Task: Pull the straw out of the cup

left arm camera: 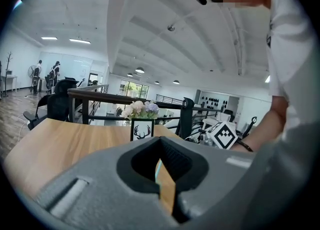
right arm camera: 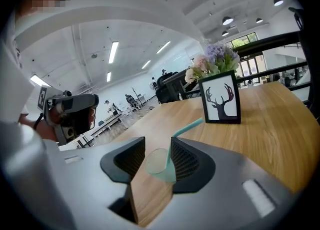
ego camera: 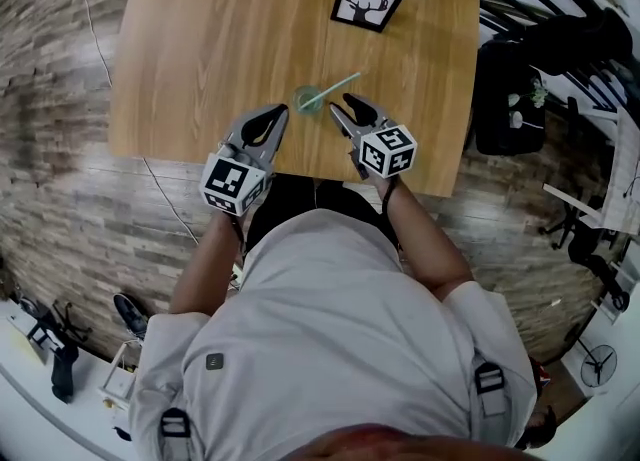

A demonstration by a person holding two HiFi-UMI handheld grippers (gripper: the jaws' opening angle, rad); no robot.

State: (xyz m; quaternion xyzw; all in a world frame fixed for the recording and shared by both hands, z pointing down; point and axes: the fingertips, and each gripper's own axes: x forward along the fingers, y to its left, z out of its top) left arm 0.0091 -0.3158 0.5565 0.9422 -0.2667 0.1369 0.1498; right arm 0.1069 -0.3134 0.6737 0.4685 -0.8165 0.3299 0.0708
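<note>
1. My right gripper (ego camera: 339,105) has its jaws spread wide with nothing in them. My left gripper (ego camera: 283,110) has its jaws only narrowly apart, a thin slit between them, and it too holds nothing.
2. The cup (ego camera: 307,101) stands upright on the tabletop (ego camera: 200,49) between my two grippers, just ahead of their tips. The teal straw (ego camera: 338,85) sits in it, leaning up and away towards my right side.
3. Risk: the cup looks thin and light. If I pull the straw with nothing steadying the cup, I expect the cup to lift or tip with it.
4. Risk: the slit in my left jaws looks far too narrow for the cup, so pushing on as they stand would likely shove it across the tabletop.
5. Risk: the straw slants over my right jaws. A careless approach could knock it sideways and topple the cup.
6. Risk: clamping hard on such a thin wall could buckle it.
7. Hard to tell: in the right gripper view the cup lines up with the gap, but its base is cut off by my jaws. I cannot judge how close the tips are.
8. In the left gripper view only a teal sliver shows through the slit.
9. I cannot tell whether the cup holds liquid.
</note>
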